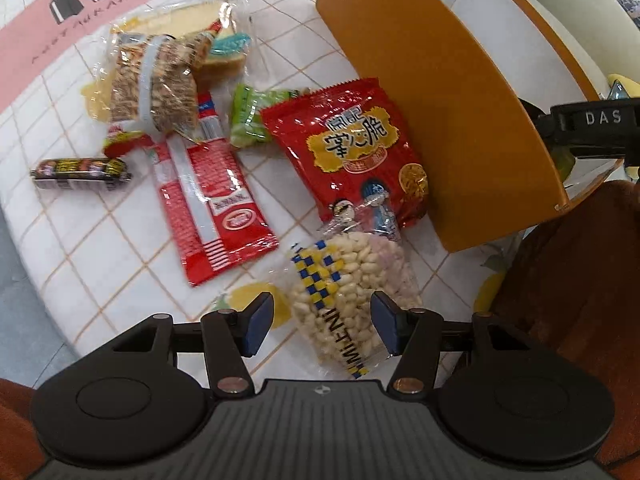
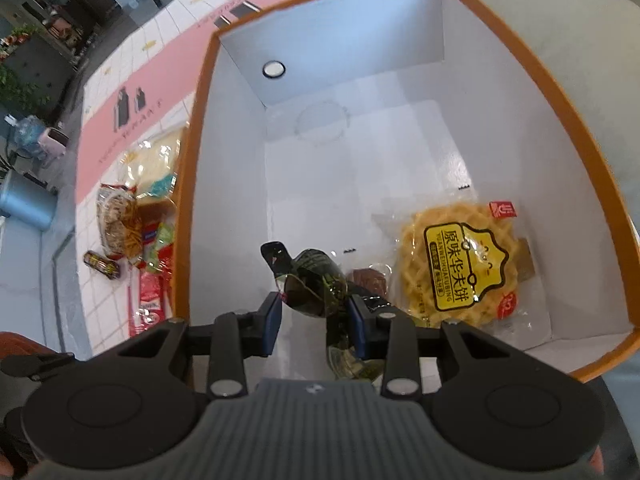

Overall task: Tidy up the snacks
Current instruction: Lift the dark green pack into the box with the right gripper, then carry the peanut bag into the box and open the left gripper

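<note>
In the left wrist view my left gripper [image 1: 322, 326] is open, its blue pads either side of a clear puffed-grain pack [image 1: 344, 300] lying on the table. Beyond lie a red crisp bag [image 1: 352, 148], a red wafer pack [image 1: 212, 200], a green candy pack [image 1: 252, 116], a dark sausage stick [image 1: 80, 172] and bread packs [image 1: 160, 80]. In the right wrist view my right gripper [image 2: 314, 322] is over the orange box [image 2: 592, 160], with a dark shiny snack pack [image 2: 316, 288] between its pads. A yellow waffle cake [image 2: 456, 268] and a brown piece [image 2: 370, 278] lie inside the box.
The orange box's outer wall [image 1: 420, 80] stands right of the snack pile. The tablecloth [image 1: 100, 248] is white grid with a pink band [image 1: 36, 40]. The table edge runs along the left. The other gripper's handle [image 1: 592, 128] shows at right. A sofa [image 2: 560, 4] lies behind the box.
</note>
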`<state>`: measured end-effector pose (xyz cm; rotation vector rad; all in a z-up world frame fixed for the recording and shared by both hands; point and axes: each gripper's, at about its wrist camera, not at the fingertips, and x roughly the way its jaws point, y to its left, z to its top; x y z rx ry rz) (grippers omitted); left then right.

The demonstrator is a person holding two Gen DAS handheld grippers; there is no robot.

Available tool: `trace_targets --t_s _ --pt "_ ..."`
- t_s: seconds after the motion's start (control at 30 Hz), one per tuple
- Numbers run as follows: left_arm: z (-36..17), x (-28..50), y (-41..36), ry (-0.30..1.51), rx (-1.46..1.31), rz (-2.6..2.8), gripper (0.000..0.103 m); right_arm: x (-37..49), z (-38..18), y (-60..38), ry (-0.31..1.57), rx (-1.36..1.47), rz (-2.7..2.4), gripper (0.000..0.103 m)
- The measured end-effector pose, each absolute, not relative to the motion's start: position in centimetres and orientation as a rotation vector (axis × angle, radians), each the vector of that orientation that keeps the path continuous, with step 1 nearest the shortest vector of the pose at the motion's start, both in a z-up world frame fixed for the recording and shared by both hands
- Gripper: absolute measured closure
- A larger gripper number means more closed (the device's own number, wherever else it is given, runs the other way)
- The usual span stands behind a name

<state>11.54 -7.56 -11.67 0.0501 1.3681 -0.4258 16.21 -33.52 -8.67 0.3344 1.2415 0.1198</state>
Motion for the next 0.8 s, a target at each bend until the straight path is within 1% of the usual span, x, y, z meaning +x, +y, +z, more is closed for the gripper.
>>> trace_targets --t_s 0.03,0.07,0.13,0.27,0.43,0.5,0.57,0.6,0.67,0.7,0.77,0.8 --pt "-11.8 11.6 -7.7 1.365 0.050 -0.428 0.032 16.3 -8.8 -33.4 1.244 0.336 0.125 0.068" --pt "-12.0 11.5 -7.7 1.358 0.045 -0.433 0.030 16.3 -8.8 -33.4 1.249 0.337 0.129 0.067" --pt "-12.1 11.6 -7.9 1.351 0.031 -0.445 0.029 16.4 -9.0 -33.3 1.261 0.345 0.139 0.066" --pt "-12.4 11.7 -8.5 1.334 0.036 -0.462 0.019 16.5 -9.3 -33.3 1.275 0.355 0.144 0.061" --pt "-13.1 12.2 -8.7 1.342 -0.046 -0.492 0.020 16.3 -9.2 -33.0 1.265 0.331 0.138 0.061" --pt "-13.7 12.2 -9.2 1.340 -0.080 -0.505 0.023 16.3 -9.2 -33.0 1.264 0.332 0.140 0.061" --pt "-13.8 12.1 -9.2 1.333 -0.120 -0.523 0.036 16.3 -9.3 -33.2 1.265 0.346 0.137 0.061" --pt "-13.9 12.0 -9.2 1.330 -0.136 -0.525 0.037 16.3 -9.3 -33.3 1.265 0.351 0.137 0.061" --pt "-13.6 11.9 -9.2 1.319 -0.156 -0.527 0.047 16.2 -9.3 -33.4 1.262 0.353 0.135 0.061" --pt "-13.3 11.9 -9.0 1.309 -0.164 -0.524 0.049 16.2 -9.3 -33.4 1.260 0.353 0.134 0.061" --pt "-12.6 11.9 -8.7 1.293 -0.182 -0.527 0.063 16.1 -9.2 -33.5 1.254 0.354 0.132 0.061" --pt "-12.1 11.9 -8.6 1.281 -0.188 -0.532 0.065 16.0 -9.2 -33.5 1.251 0.355 0.132 0.061"
